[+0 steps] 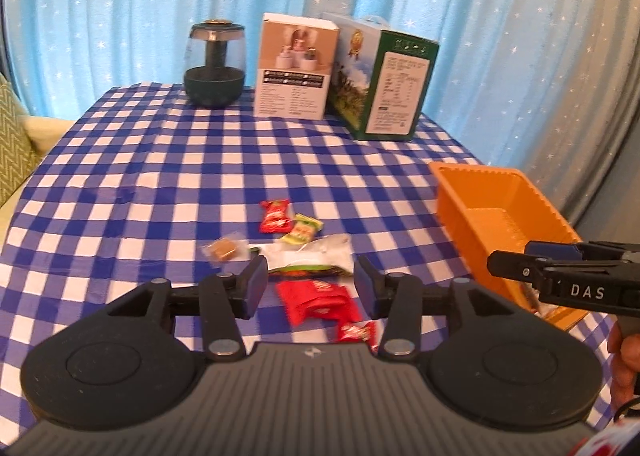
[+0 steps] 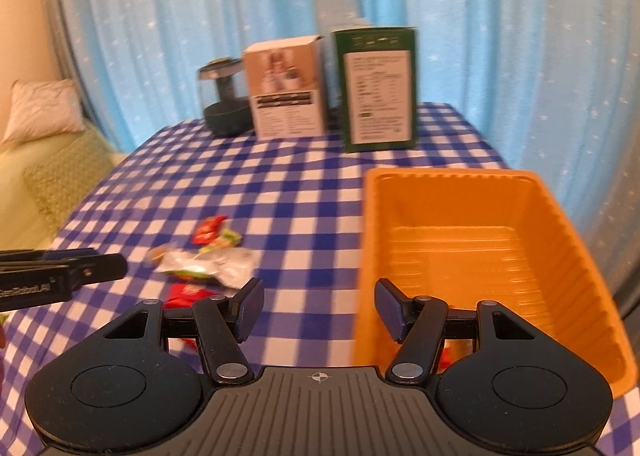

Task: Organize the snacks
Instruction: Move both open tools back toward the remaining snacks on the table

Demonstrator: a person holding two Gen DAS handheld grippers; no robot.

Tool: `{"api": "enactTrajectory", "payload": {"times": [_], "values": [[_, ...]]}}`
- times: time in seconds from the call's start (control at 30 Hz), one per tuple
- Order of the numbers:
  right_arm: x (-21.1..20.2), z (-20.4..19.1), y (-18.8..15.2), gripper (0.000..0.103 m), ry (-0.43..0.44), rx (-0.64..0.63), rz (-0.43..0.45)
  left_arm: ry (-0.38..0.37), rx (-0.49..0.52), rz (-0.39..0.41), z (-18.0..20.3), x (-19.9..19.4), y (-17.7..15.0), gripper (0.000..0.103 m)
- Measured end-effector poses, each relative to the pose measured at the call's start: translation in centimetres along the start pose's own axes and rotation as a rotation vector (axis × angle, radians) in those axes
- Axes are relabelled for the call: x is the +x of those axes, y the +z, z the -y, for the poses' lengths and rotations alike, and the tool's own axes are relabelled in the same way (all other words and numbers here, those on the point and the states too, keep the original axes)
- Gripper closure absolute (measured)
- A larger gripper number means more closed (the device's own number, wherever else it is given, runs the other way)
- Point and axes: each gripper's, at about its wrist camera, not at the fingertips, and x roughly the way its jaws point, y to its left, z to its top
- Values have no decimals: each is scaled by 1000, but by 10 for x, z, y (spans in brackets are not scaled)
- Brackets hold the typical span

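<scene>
Several wrapped snacks lie on the blue checked tablecloth (image 1: 160, 159): a red candy (image 1: 274, 217), a green-yellow candy (image 1: 302, 231), a brown sweet in clear wrap (image 1: 224, 249), a white and green packet (image 1: 316, 256), a red packet (image 1: 320, 302) and a small red candy (image 1: 356, 332). My left gripper (image 1: 312, 280) hovers open over the red packet, its pads touching nothing. The orange tray (image 2: 452, 173) stands to the right. Open and empty, my right gripper (image 2: 320, 308) hangs over the tray's left wall. A bit of red wrapper (image 2: 446, 356) shows inside the tray's near end.
At the table's far edge stand a dark green glass-domed device (image 1: 214, 63), a white box (image 1: 296, 67) and a green box (image 1: 384, 83). A blue starred curtain hangs behind. A sofa with a cushion (image 1: 12, 135) is at the left. A hand (image 1: 624, 360) holds the right gripper.
</scene>
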Motion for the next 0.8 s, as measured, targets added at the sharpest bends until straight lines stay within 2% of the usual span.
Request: {"api": "enactTrajectory", "payload": {"times": [0.3,0.8], "values": [[27,-46,-10,42,102,-168,-65,39,14,-20,-22,-3,-5,55],[53,-71,-23,42,142,-297,-138,78,46,-85,-51,8,-16,50]]}}
